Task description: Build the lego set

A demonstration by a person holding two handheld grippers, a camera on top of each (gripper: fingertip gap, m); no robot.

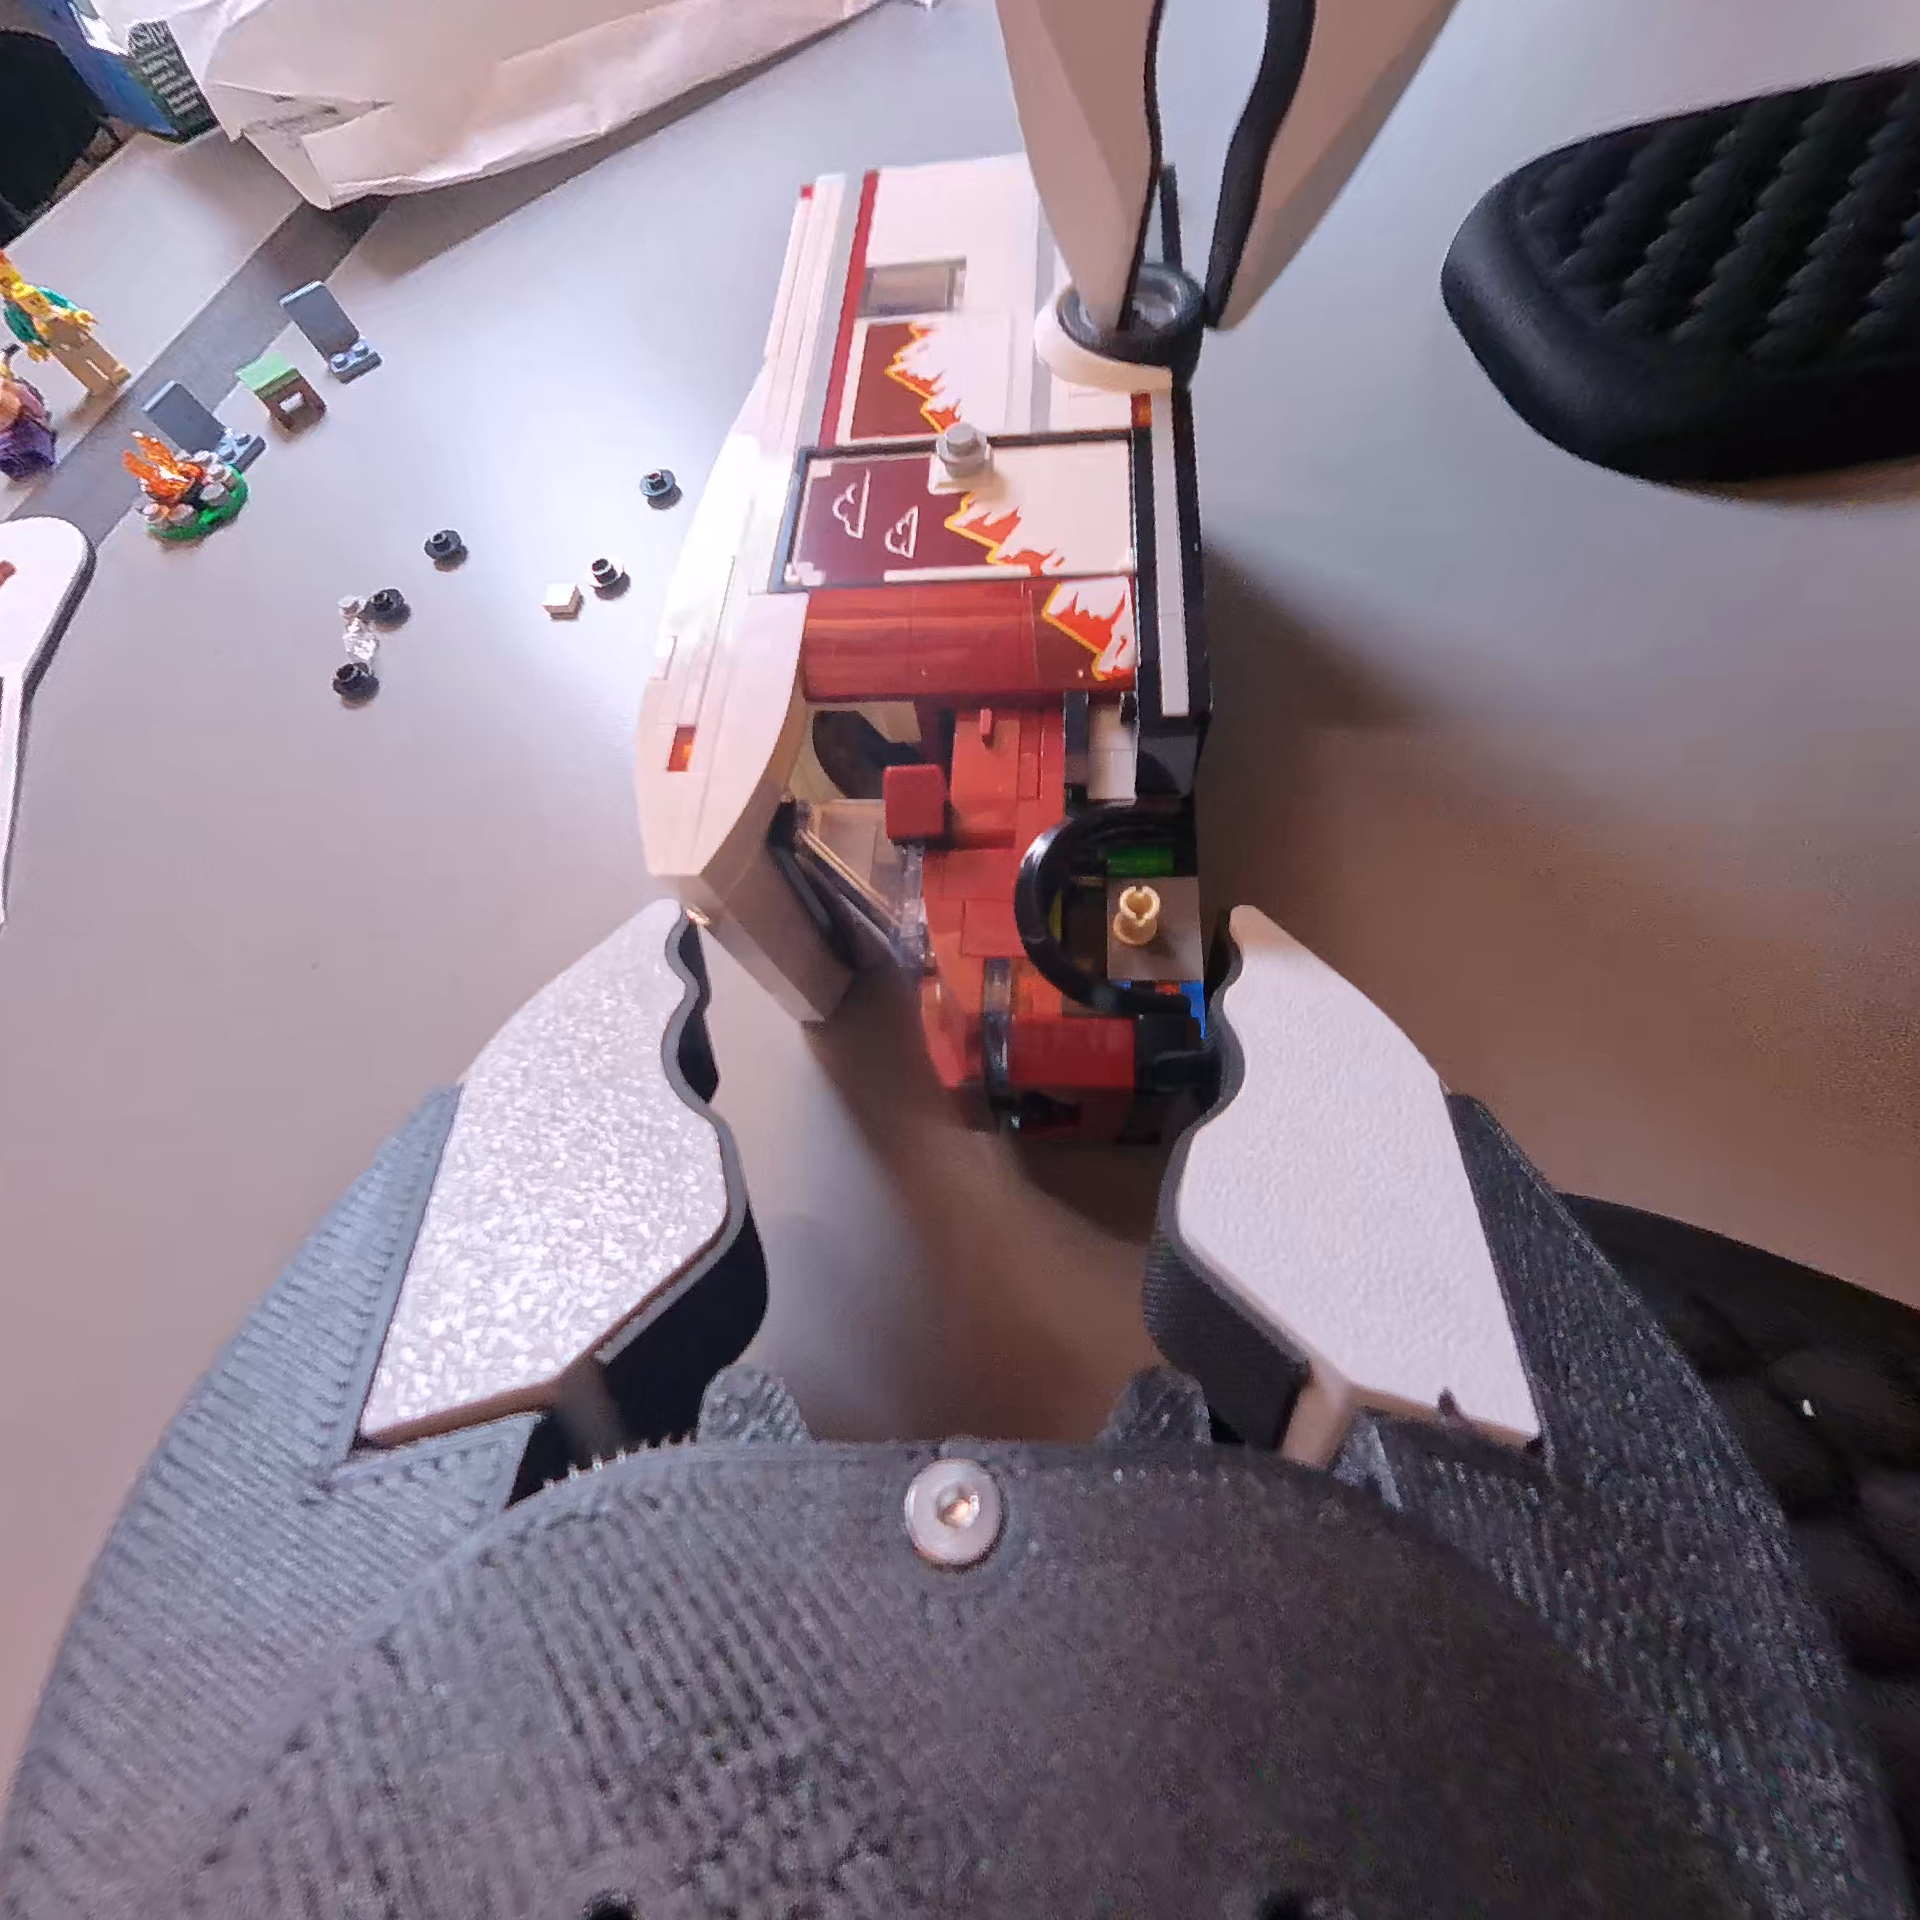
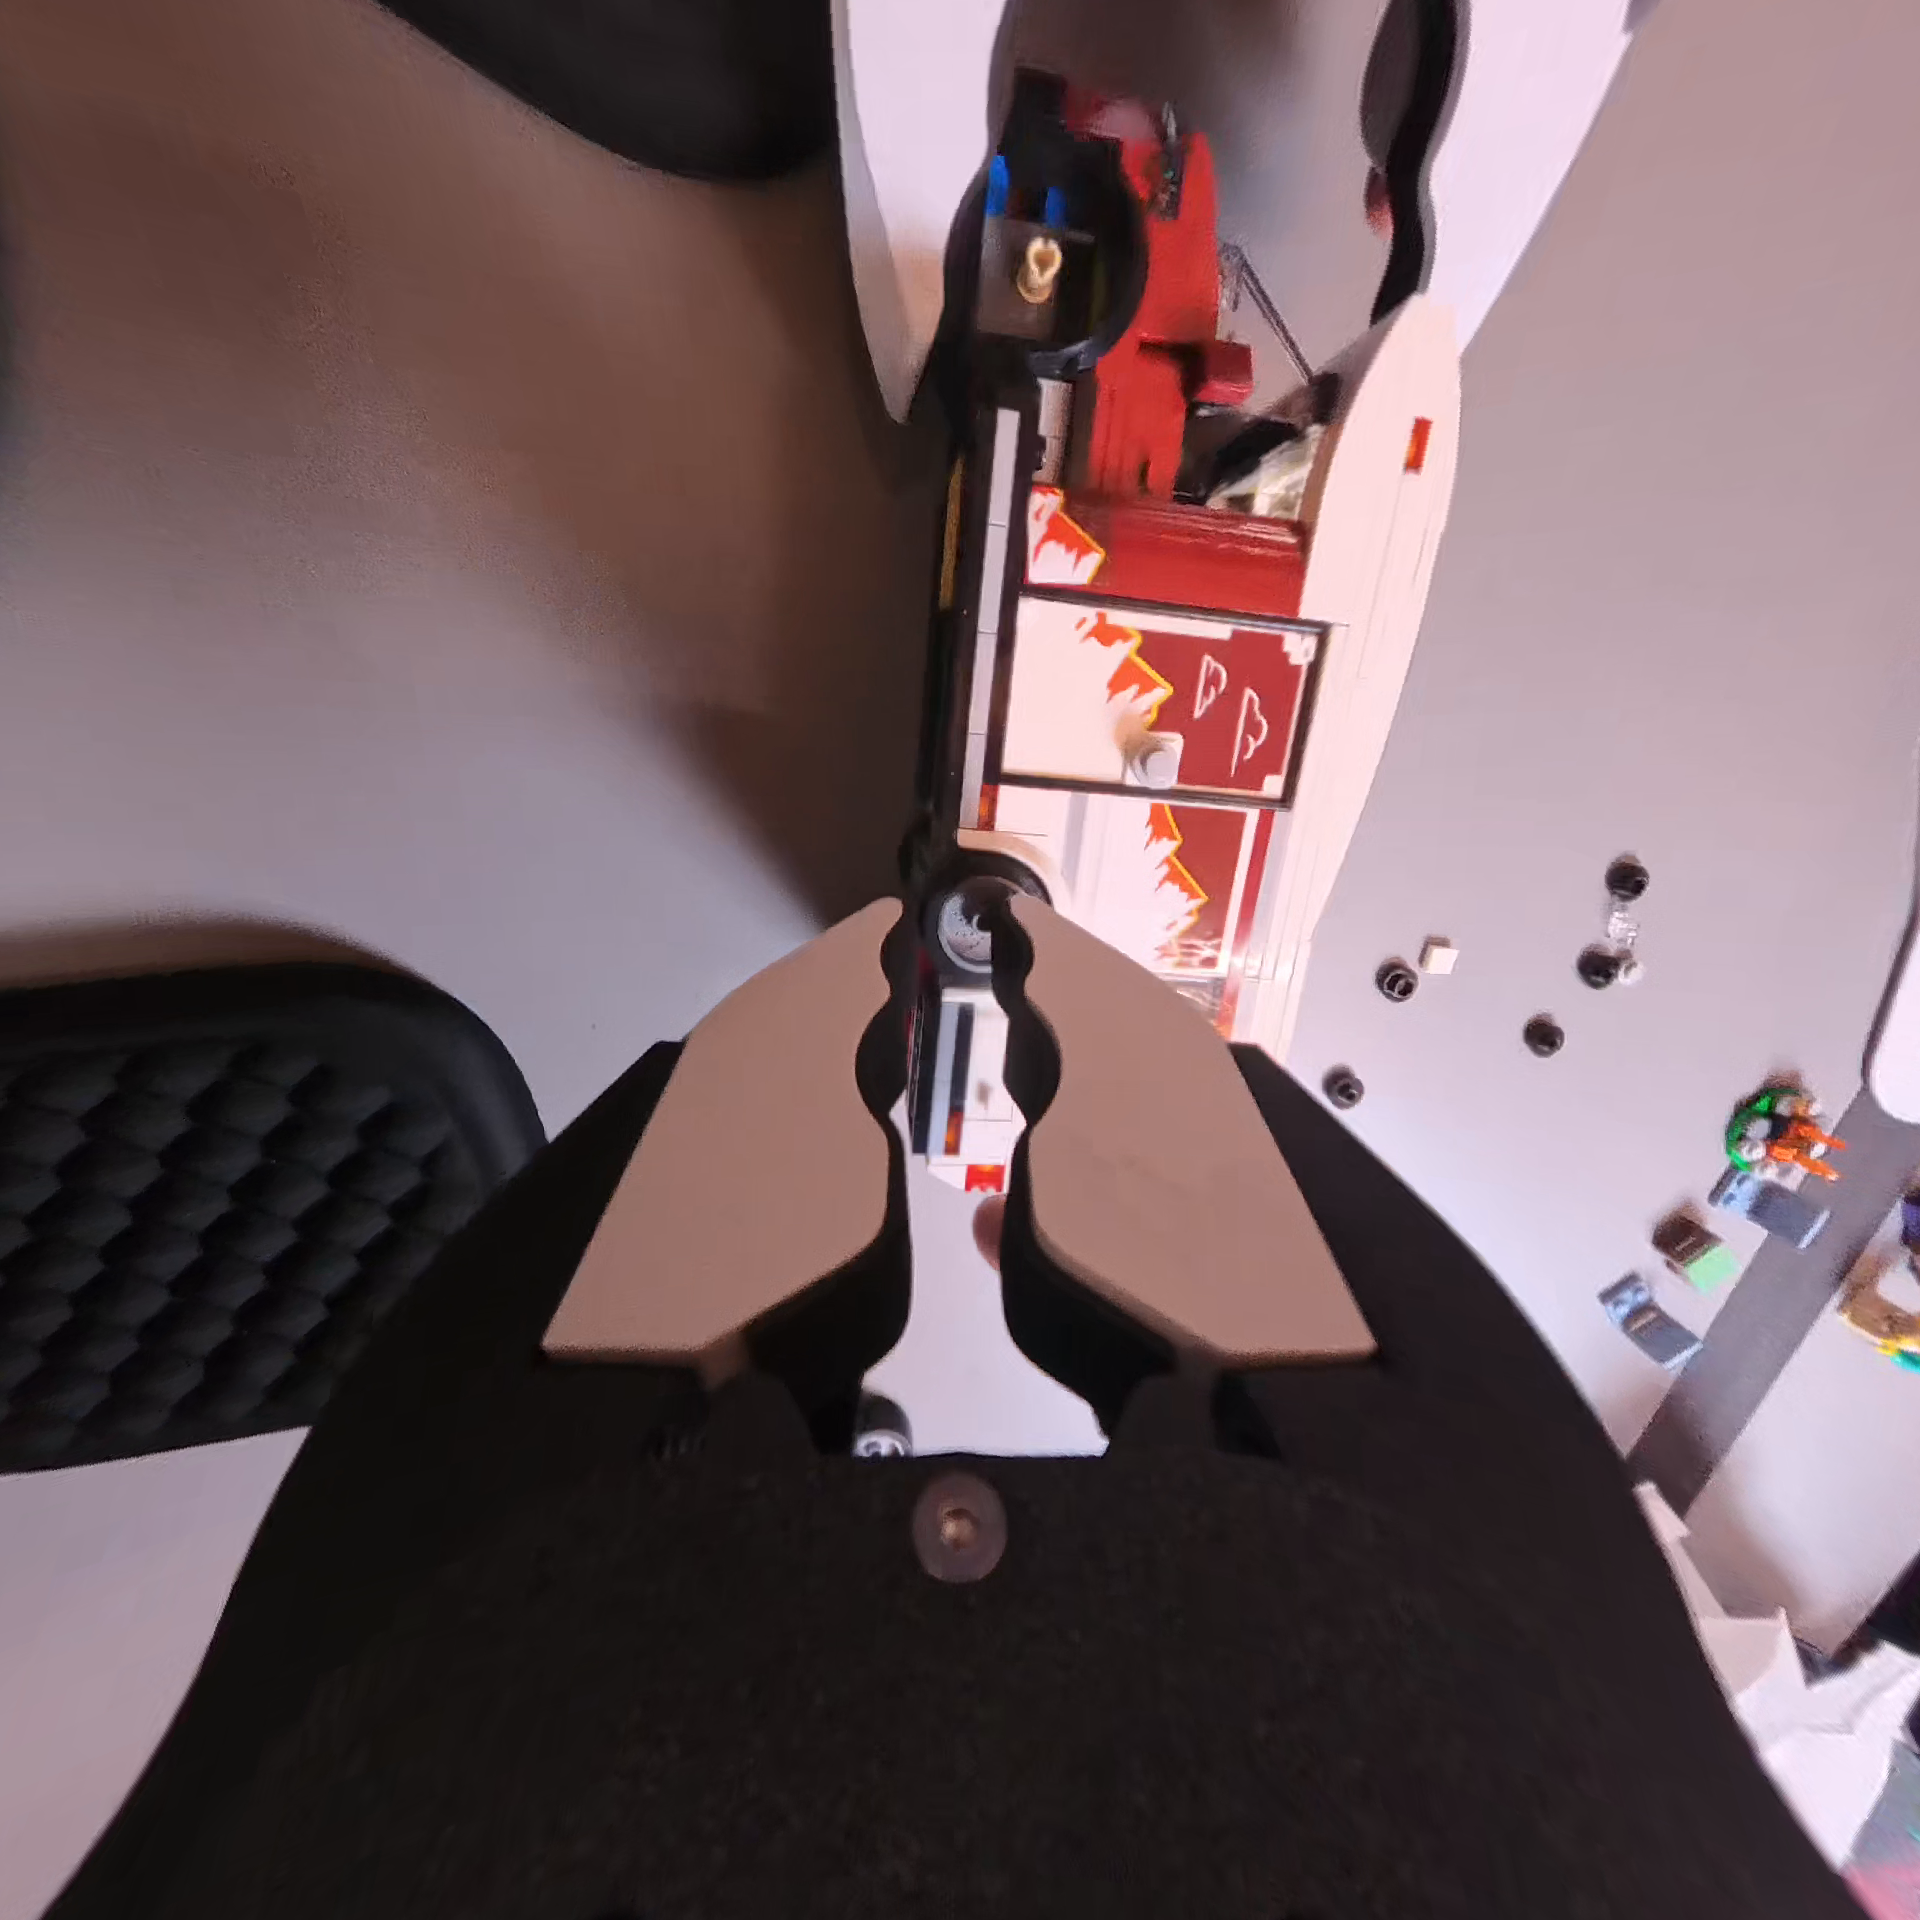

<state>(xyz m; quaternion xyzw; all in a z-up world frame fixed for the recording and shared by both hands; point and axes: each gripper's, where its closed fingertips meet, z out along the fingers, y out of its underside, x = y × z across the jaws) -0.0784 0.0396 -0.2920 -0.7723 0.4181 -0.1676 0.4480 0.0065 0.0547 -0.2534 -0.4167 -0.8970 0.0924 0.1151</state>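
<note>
Two grippers at the ends of a red and white brick camper van lying on its side

The left gripper (image 1: 961, 971) has its fingers wide apart around the front end of the toy van (image 1: 935, 582); its right finger (image 1: 1309, 1122) sits right against the dark underside, but I cannot tell if it presses; its left finger (image 1: 582, 1122) is just beside the white roof; the right gripper (image 2: 956, 935) is at the far end of the van, its fingers closed on a small black wheel (image 2: 971, 930) with a grey middle; little black round bits (image 1: 447, 545) lie on the grey table (image 1: 312, 935) off to the left gripper's left; small toy figures (image 1: 62, 332) stand farther that way.
</note>
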